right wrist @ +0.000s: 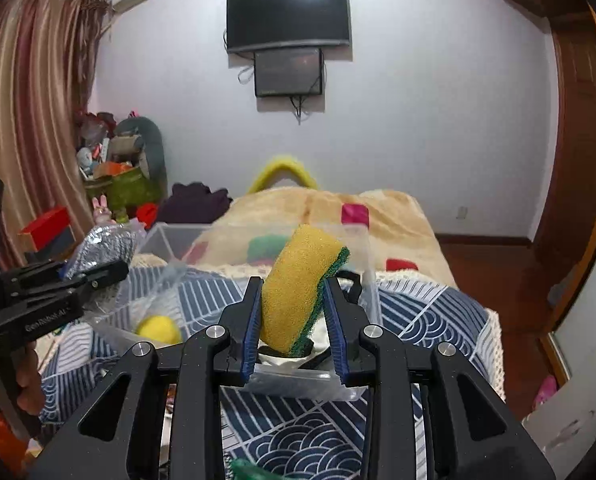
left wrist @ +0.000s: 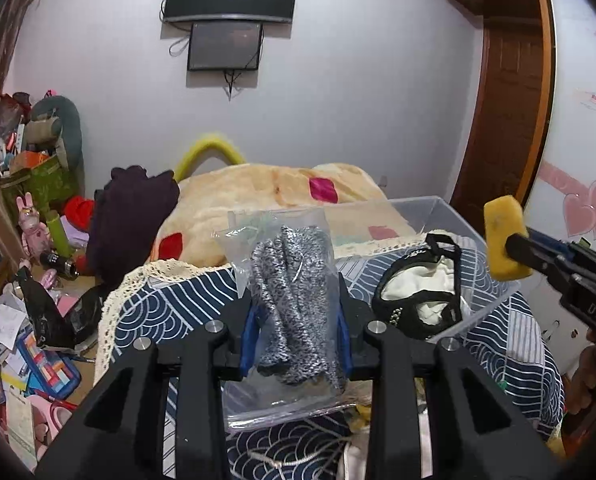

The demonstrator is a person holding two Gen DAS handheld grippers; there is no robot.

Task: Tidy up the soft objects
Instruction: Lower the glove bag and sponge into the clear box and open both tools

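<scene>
My left gripper (left wrist: 298,316) is shut on a clear plastic bag with a grey knit item (left wrist: 294,300) and holds it above the table. My right gripper (right wrist: 294,320) is shut on a yellow sponge with a green scrub side (right wrist: 298,288), held over a clear plastic bin (right wrist: 357,264). The sponge also shows at the right of the left wrist view (left wrist: 503,236). In the bin (left wrist: 481,312) lies a black and white cloth item (left wrist: 421,288). The bagged knit shows at the left of the right wrist view (right wrist: 102,248). A yellow ball (right wrist: 160,328) lies on the table.
The table has a blue wave-pattern cloth (left wrist: 150,312) with a lace edge. Behind it is a bed with a beige blanket (left wrist: 258,184) and a dark purple cloth (left wrist: 130,216). Clutter covers the floor at the left (left wrist: 30,340). A wooden door (left wrist: 509,100) is at the right.
</scene>
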